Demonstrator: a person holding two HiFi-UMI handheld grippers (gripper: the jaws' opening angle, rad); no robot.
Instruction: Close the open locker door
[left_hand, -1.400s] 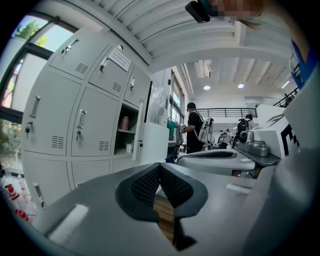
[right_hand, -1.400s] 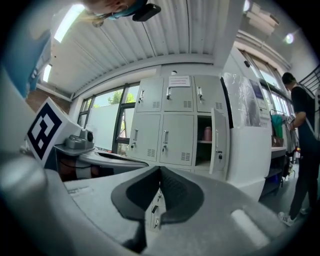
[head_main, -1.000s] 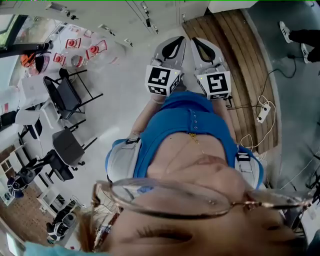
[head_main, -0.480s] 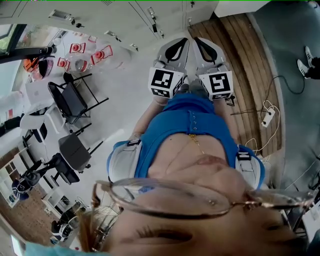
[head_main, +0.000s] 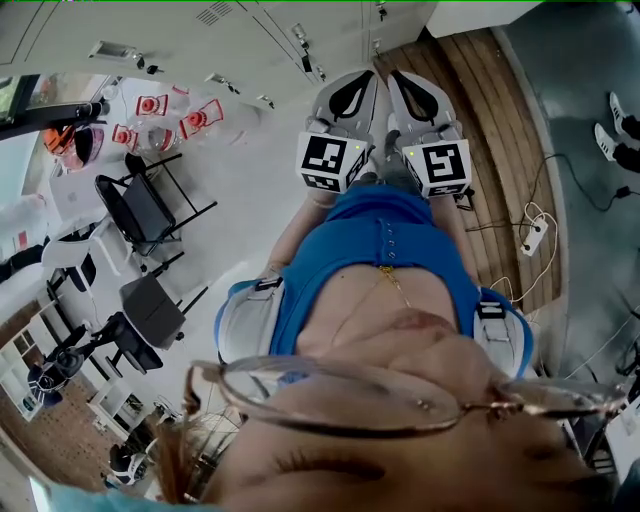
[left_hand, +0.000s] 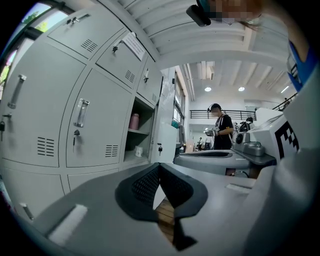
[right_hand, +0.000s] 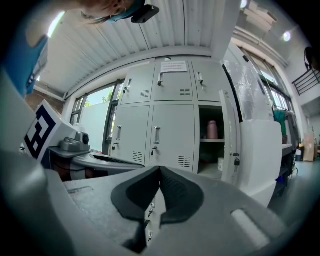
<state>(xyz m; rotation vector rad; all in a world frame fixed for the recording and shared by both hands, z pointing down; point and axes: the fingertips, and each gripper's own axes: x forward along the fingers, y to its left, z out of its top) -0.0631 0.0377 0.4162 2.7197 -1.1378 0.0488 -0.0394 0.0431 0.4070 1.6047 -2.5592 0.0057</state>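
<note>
left gripper (left_hand: 159, 169) and right gripper (right_hand: 160, 171) are held side by side, facing the grey lockers (right_hand: 155, 125). each has its jaws pressed together with nothing in them. the open locker door (right_hand: 257, 155) stands swung out just right of its compartment, where a pink bottle (right_hand: 212, 129) sits on a shelf. folding chairs (head_main: 140, 200) stand off to the left, and a person in black (left_hand: 220, 127) stands far beyond.

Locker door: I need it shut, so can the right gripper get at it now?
Probably yes, after a move closer: the door stands open ahead and right of the shut, empty right gripper, apart from it, with nothing visible between them.
</note>
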